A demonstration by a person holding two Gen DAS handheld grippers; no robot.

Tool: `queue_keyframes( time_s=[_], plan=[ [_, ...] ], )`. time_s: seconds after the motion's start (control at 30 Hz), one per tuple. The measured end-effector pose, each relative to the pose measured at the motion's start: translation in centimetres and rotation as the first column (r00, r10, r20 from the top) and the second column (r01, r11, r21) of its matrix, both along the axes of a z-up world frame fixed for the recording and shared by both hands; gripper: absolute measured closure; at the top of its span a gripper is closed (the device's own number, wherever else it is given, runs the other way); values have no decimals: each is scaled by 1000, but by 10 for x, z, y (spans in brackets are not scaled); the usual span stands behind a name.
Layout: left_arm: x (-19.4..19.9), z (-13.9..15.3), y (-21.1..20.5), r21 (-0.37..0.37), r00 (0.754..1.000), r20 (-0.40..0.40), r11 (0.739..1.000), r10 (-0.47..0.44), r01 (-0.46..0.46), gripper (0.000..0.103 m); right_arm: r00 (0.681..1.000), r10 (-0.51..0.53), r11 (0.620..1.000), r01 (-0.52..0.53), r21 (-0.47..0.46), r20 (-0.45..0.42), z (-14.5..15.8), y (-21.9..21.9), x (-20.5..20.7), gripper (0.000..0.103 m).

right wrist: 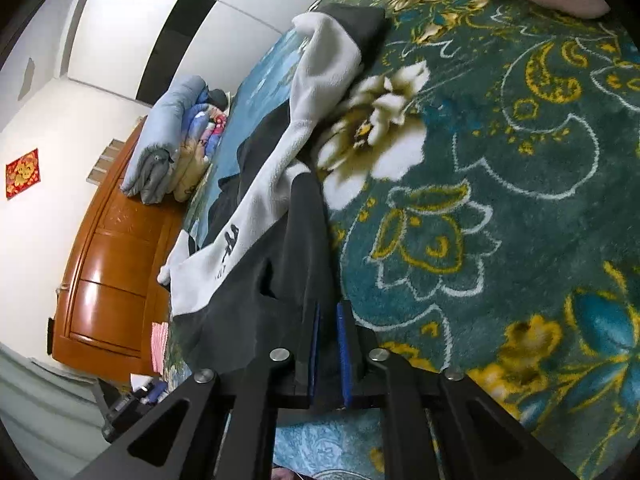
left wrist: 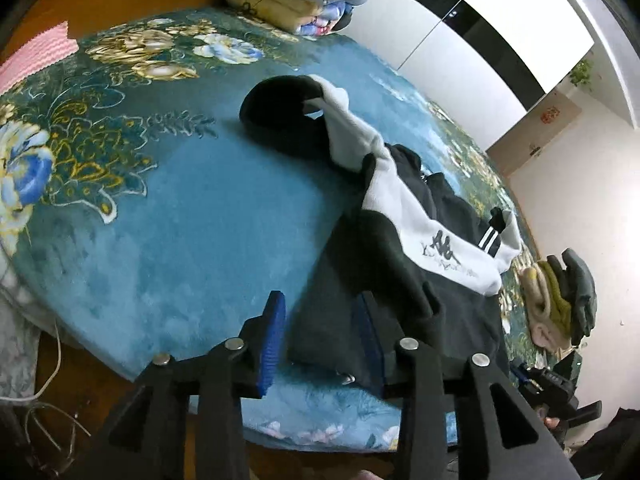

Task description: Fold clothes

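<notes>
The blanket (left wrist: 192, 216) is plush, short-piled cloth with a soft sheen. The black-and-white garment (left wrist: 404, 216) looks like matt fleece. At the left of the right-wrist view, the wooden cabinet (right wrist: 108, 280) is glossy, varnished. Gripper pads (left wrist: 274, 340) are ribbed blue rubber.

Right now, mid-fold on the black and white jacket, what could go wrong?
1. The left gripper is open over the jacket hem near the bed's edge; that corner may slide off the blanket.
2. The right gripper is shut on the jacket's dark fabric; pulling alone could drag the whole jacket rather than fold it.
3. The white sleeve lies twisted across the body and may get folded in crooked.
</notes>
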State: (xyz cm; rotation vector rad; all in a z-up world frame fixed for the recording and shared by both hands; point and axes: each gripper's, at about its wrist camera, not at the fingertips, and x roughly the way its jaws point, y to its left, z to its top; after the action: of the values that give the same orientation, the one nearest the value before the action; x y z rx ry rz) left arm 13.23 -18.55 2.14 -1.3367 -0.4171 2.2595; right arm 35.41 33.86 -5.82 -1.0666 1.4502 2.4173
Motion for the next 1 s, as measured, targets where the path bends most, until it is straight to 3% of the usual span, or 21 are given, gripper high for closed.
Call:
queue_keyframes(
  time_s=[0.13,0.2,0.3,0.4,0.53,0.6,0.67,0.73,0.77,0.83,0.9,0.97,1.0],
  plan=[
    [-6,-25,32,-51,996,40,995,-82,84,58,999,18,1000,-19,22,26,-6,-6,-5,86],
    [-3,-37,51,-99,990,54,986,-131,136,58,999,17,999,-18,34,41,-9,-6,-6,74],
    [-2,-48,70,-132,983,72,976,-167,176,57,999,4,1000,-5,25,51,-13,-4,-3,72],
    [-2,-51,80,-139,978,86,969,-192,203,47,998,-8,1000,6,20,55,-15,-3,0,71],
    [4,-58,100,-295,968,53,923,-243,248,45,999,-12,1000,11,14,52,-16,-3,1,71],
    [6,-62,106,-347,972,41,909,-231,231,57,999,-11,1000,11,11,52,-16,-4,-1,71],
    [5,-62,108,-376,977,33,903,-210,207,83,999,-10,1000,9,11,51,-15,-5,-1,71],
    [5,-54,107,-342,978,25,917,-209,205,92,999,-6,1000,6,9,50,-15,-6,-2,71],
    [4,-45,101,-285,979,18,938,-201,197,93,999,-5,1000,4,10,47,-14,-6,-1,71],
    [-5,-24,73,-73,990,14,988,-139,140,93,999,2,1000,-2,14,40,-13,-5,-1,71],
    [-20,-7,37,62,999,12,997,-43,42,94,999,12,1000,-13,22,30,-10,-6,-1,63],
    [-32,-5,6,31,997,10,997,71,-71,103,999,36,999,-36,26,13,-8,-8,-4,51],
    [-39,-4,-9,13,992,7,992,127,-128,103,999,51,998,-51,25,11,-8,-11,-7,50]
  ],
)
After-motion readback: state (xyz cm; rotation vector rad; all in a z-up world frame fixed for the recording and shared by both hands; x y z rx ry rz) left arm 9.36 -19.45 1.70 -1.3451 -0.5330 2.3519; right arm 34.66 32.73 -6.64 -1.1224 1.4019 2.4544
